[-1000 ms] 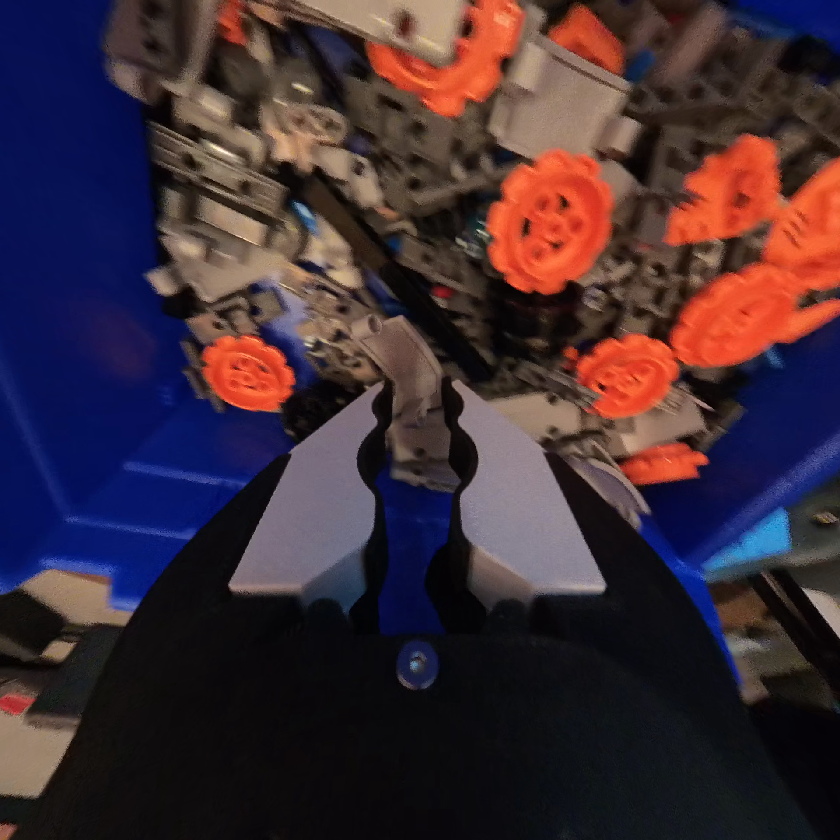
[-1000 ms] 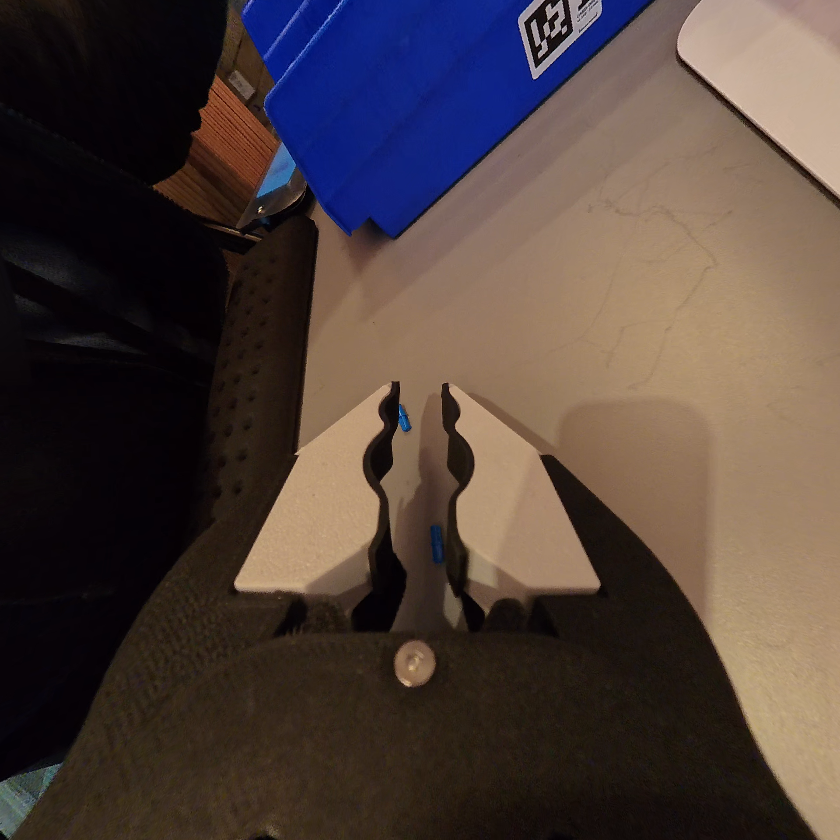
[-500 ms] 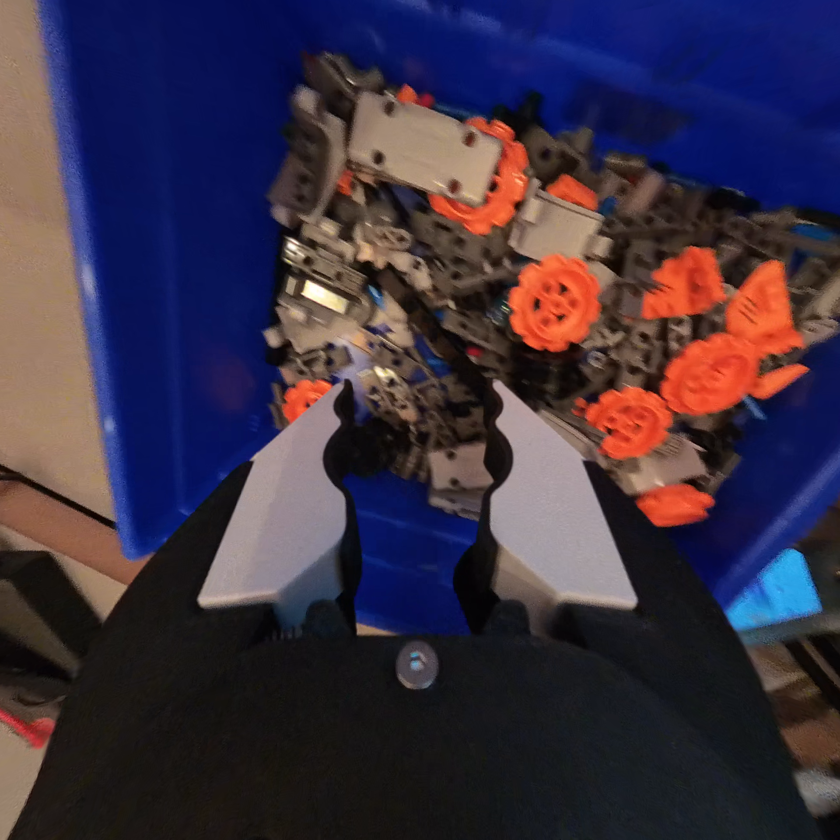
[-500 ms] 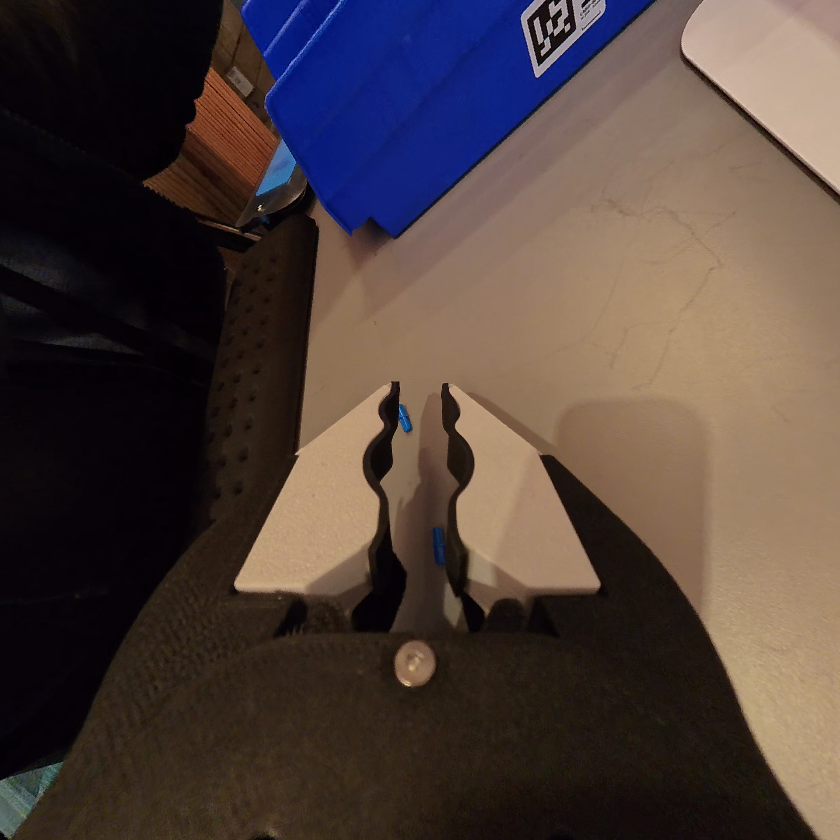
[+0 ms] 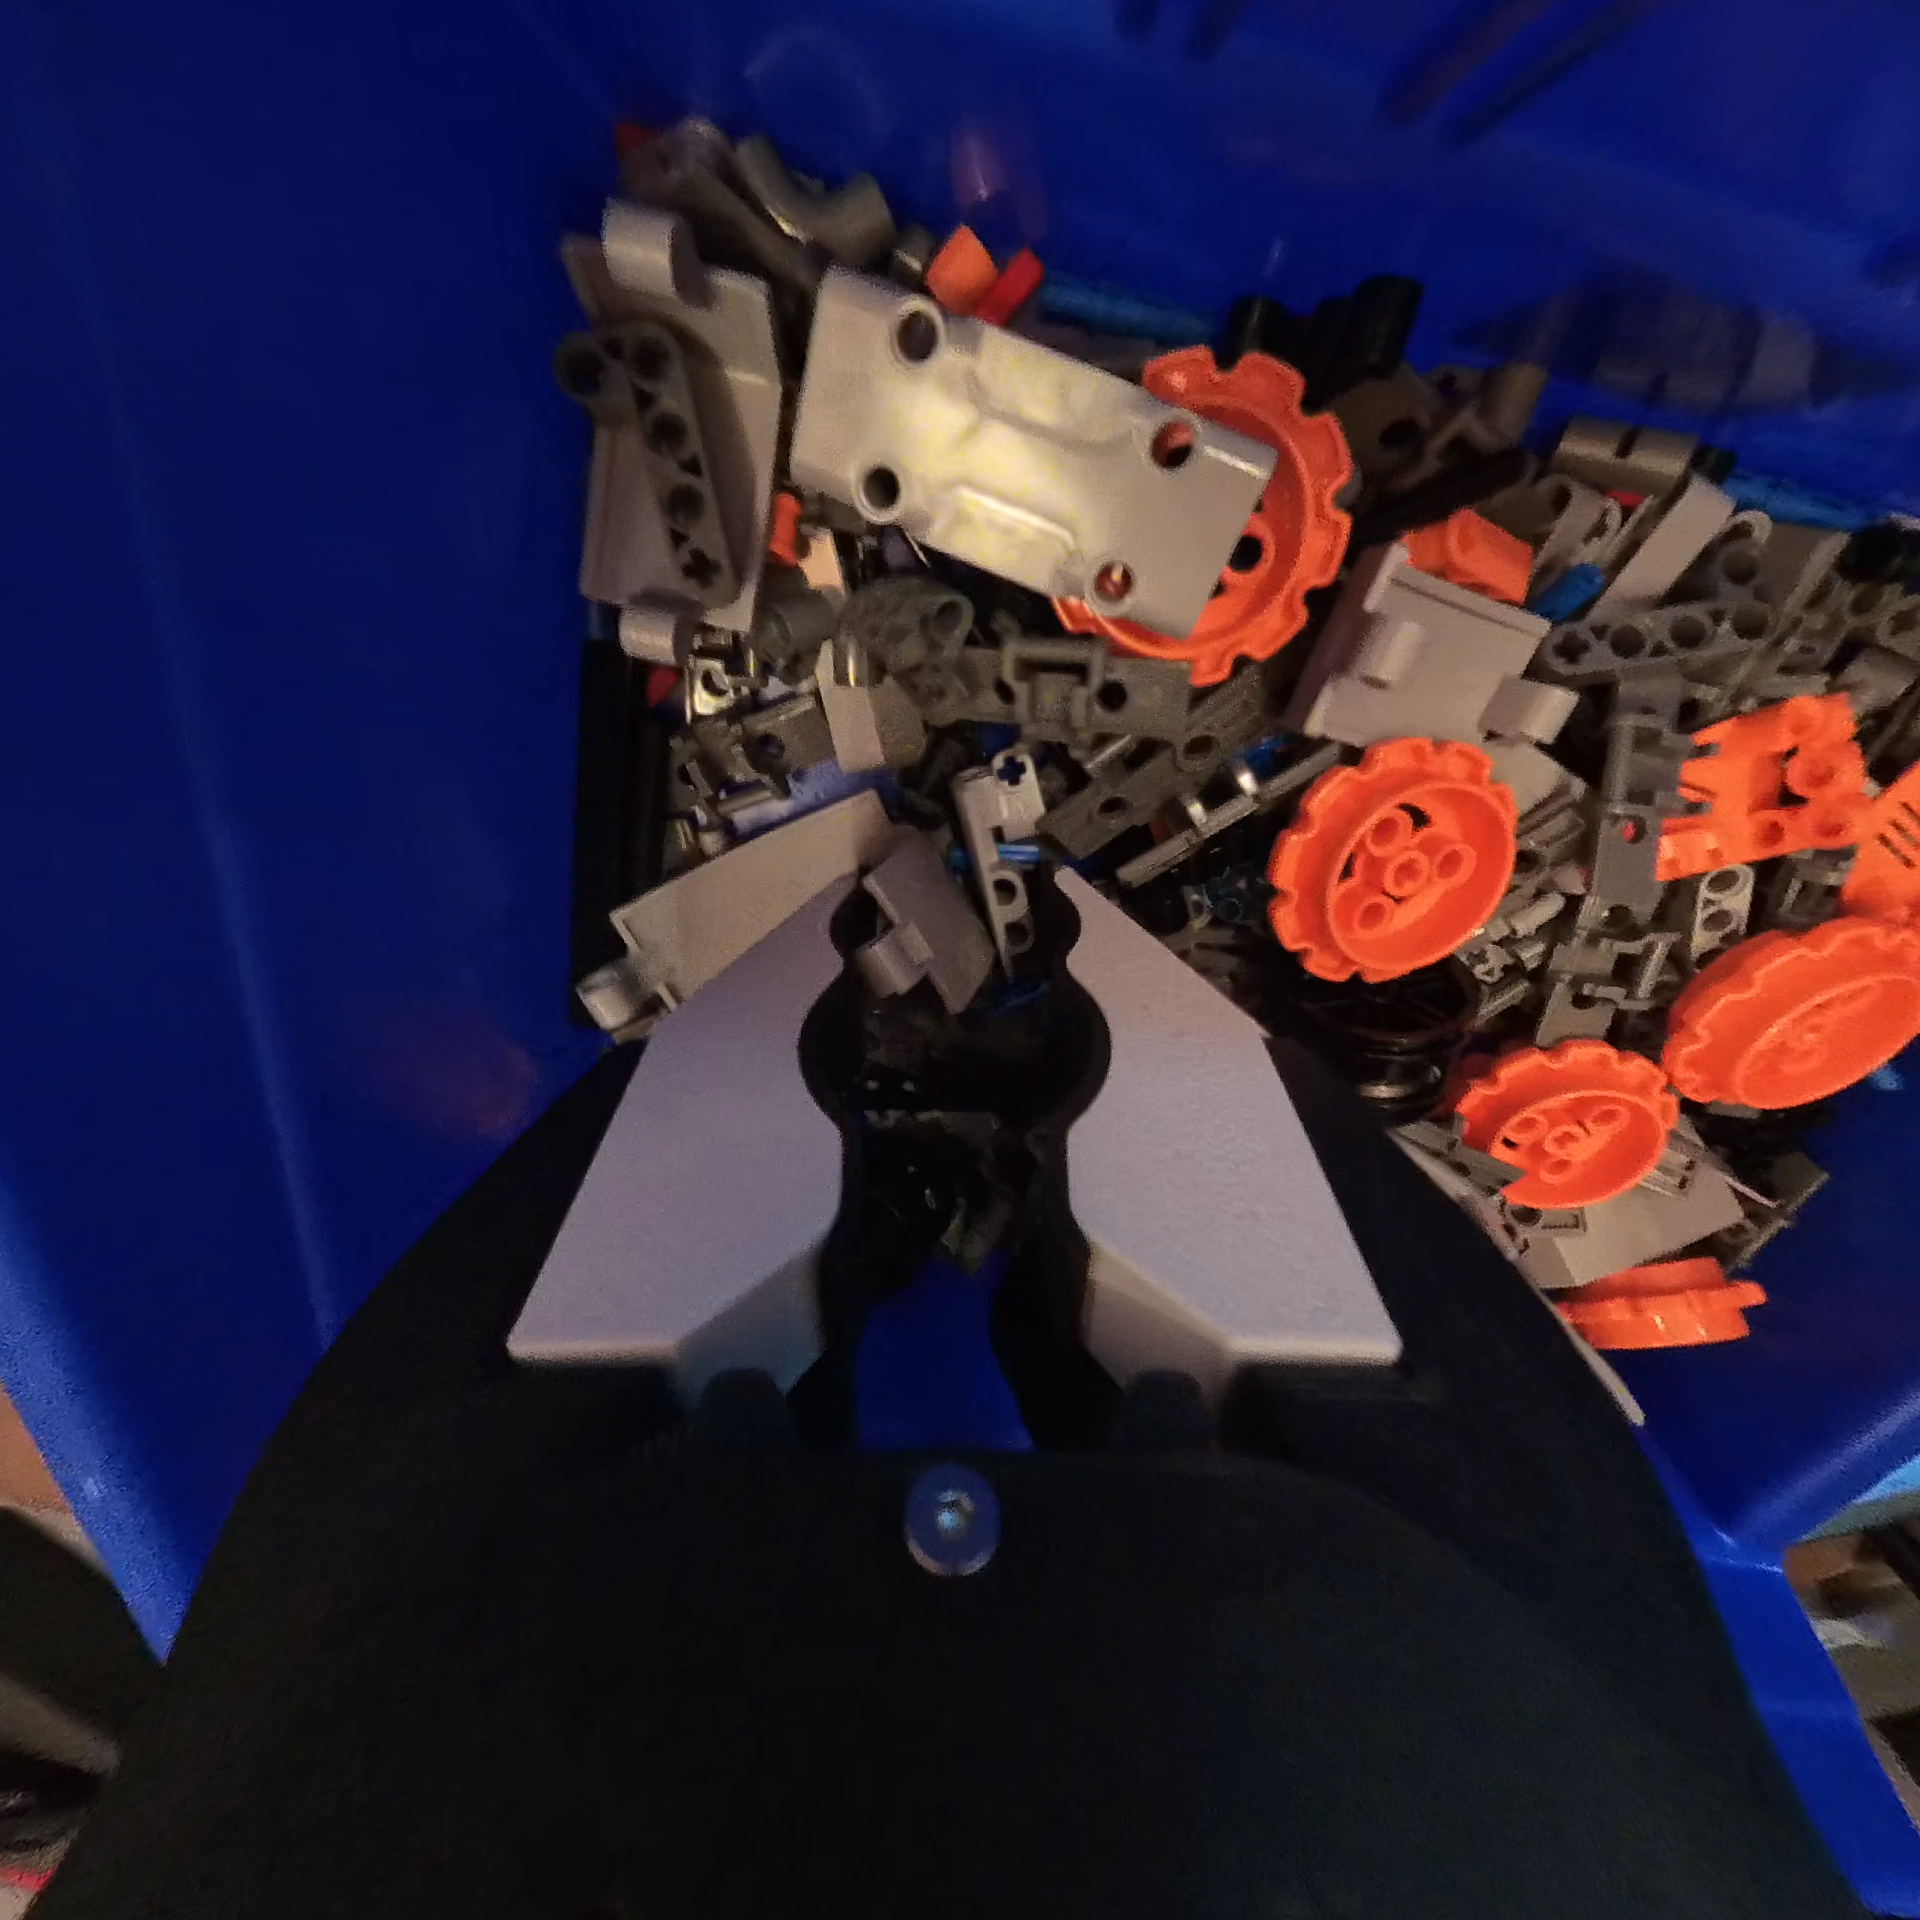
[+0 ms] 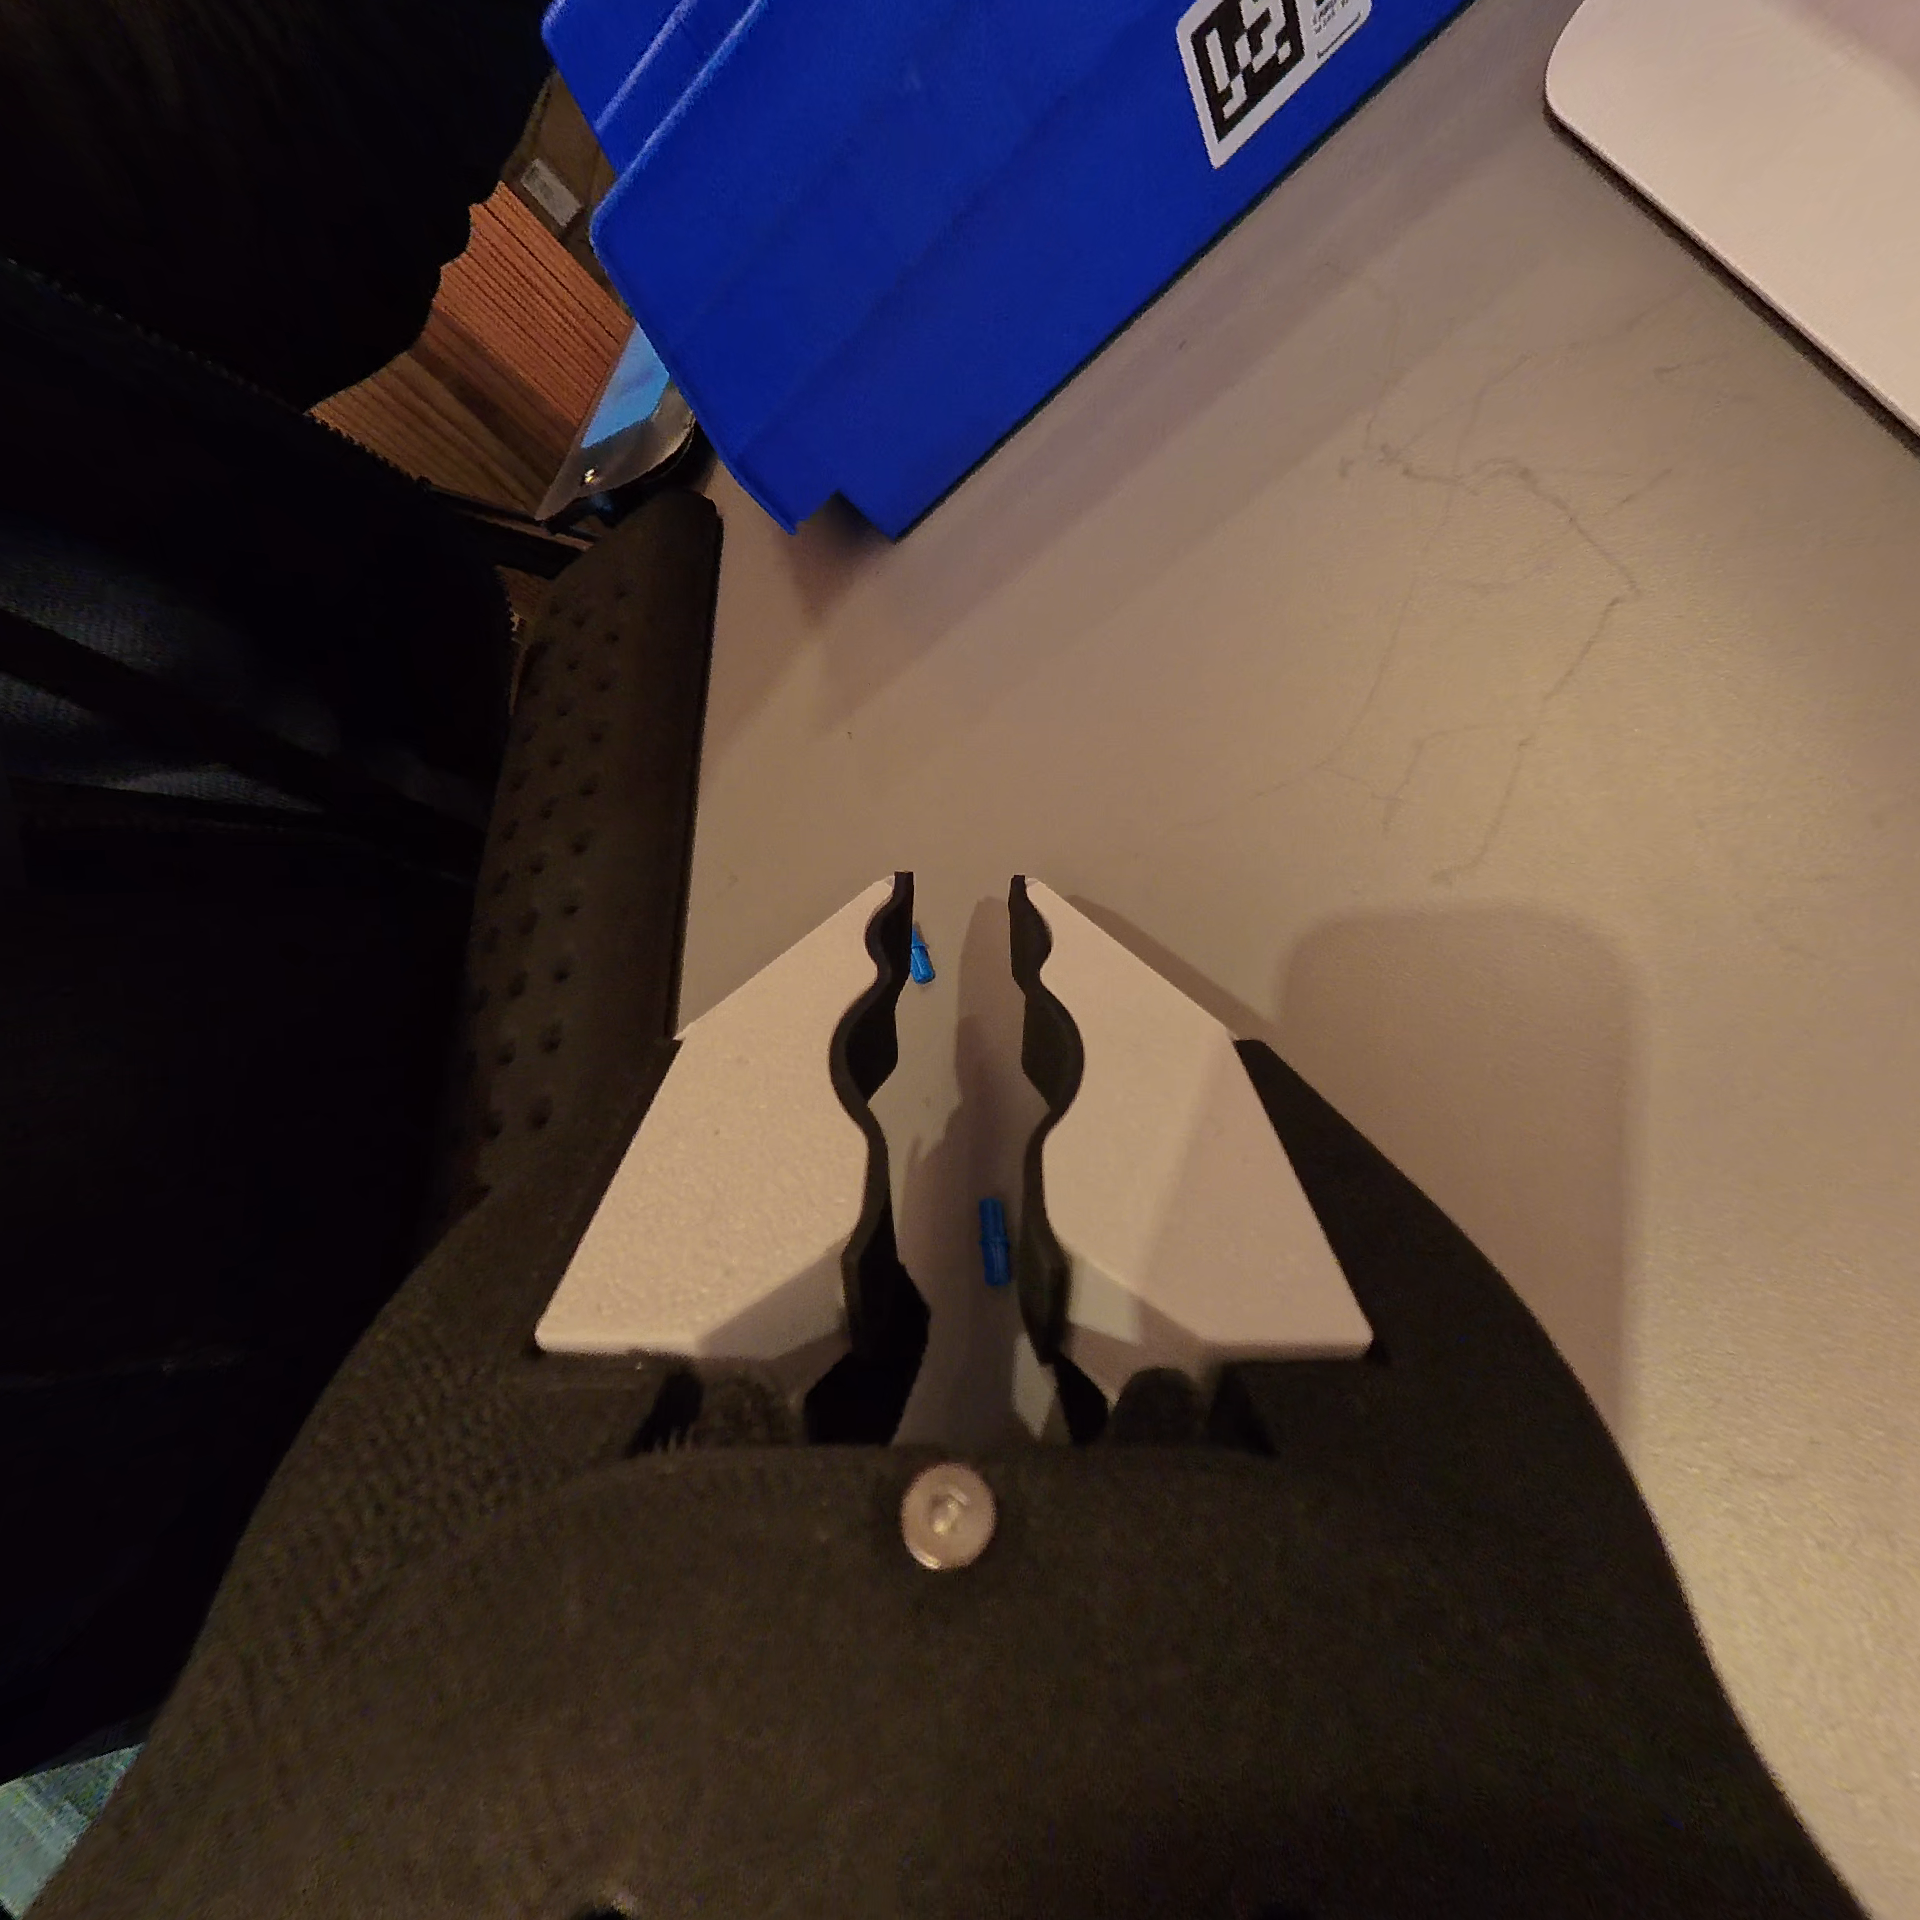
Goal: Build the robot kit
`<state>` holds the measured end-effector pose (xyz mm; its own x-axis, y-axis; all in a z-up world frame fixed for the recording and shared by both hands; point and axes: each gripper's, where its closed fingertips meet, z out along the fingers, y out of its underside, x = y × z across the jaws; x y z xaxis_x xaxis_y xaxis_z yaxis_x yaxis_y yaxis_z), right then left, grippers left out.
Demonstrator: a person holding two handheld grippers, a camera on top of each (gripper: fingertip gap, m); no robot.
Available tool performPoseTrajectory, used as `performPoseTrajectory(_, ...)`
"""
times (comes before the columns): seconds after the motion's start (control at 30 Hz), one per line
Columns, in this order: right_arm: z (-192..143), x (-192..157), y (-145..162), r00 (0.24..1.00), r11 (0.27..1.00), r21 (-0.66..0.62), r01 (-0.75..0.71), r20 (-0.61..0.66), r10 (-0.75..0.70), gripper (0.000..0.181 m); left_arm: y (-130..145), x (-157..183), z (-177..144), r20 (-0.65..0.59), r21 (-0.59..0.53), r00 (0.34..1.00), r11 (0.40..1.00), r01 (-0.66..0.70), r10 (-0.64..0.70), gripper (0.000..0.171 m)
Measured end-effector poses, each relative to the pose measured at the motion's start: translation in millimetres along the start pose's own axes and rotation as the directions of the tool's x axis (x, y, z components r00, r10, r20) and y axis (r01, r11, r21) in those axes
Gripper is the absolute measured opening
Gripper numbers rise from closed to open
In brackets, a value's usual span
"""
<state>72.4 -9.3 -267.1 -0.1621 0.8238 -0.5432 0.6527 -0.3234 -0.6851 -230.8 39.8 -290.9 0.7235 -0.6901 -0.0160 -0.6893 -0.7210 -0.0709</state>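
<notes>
A blue bin (image 5: 312, 623) holds a pile of grey building parts (image 5: 1018, 468) and several orange toothed wheels (image 5: 1392, 873). My left gripper (image 5: 961, 894) is down in the pile near the bin's left wall. Its jaws stand partly open, with a small grey piece (image 5: 920, 940) and a pale grey beam (image 5: 997, 831) between the tips; I see no firm grip. My right gripper (image 6: 961, 894) hovers low over the grey table (image 6: 1351, 727), jaws narrowly apart and empty. Two small blue pins (image 6: 992, 1247) lie on the table, seen through the gap.
In the right wrist view the blue bin (image 6: 935, 260) stands ahead on the table and bears a black-and-white marker sticker (image 6: 1257, 62). A white flat sheet (image 6: 1766, 156) lies at the upper right. A black perforated pad (image 6: 592, 779) runs along the table's left edge. The grippers' ends are close to 30 cm from one another.
My left gripper let go of a curved grey piece, opened wide and drew back, then went down into the pile with the jaws narrower. My right gripper has barely moved.
</notes>
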Motion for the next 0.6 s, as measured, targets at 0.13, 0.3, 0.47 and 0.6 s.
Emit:
performPoseTrajectory(0.13, -0.5, -0.5, -0.6, 1.000, 1.000, 0.002, 0.002, 0.000, -0.002, 0.016, 12.2, 10.9, -2.2, 0.014, -0.048, 0.999, 0.998, -0.032, 0.033, 0.022)
performPoseTrajectory(0.3, -0.1, -0.5, -0.1, 1.000, 1.000, 0.001, 0.000, 0.003, 0.000, 0.016, 32.7, 39.6, -9.9, -0.032, -0.111, 0.996, 0.990, -0.082, 0.079, 0.021)
performPoseTrajectory(0.47, 0.4, -0.3, 0.4, 1.000, 1.000, -0.002, -0.001, 0.003, 0.001, 0.016, 46.2, 62.5, -19.8, -0.100, -0.117, 0.992, 0.989, -0.094, 0.082, 0.021)
performPoseTrajectory(0.6, 0.5, -0.6, 0.3, 1.000, 1.000, -0.002, 0.000, 0.002, 0.000, 0.016, 37.4, 49.3, -30.5, -0.050, -0.049, 0.997, 0.997, -0.061, 0.058, 0.041)
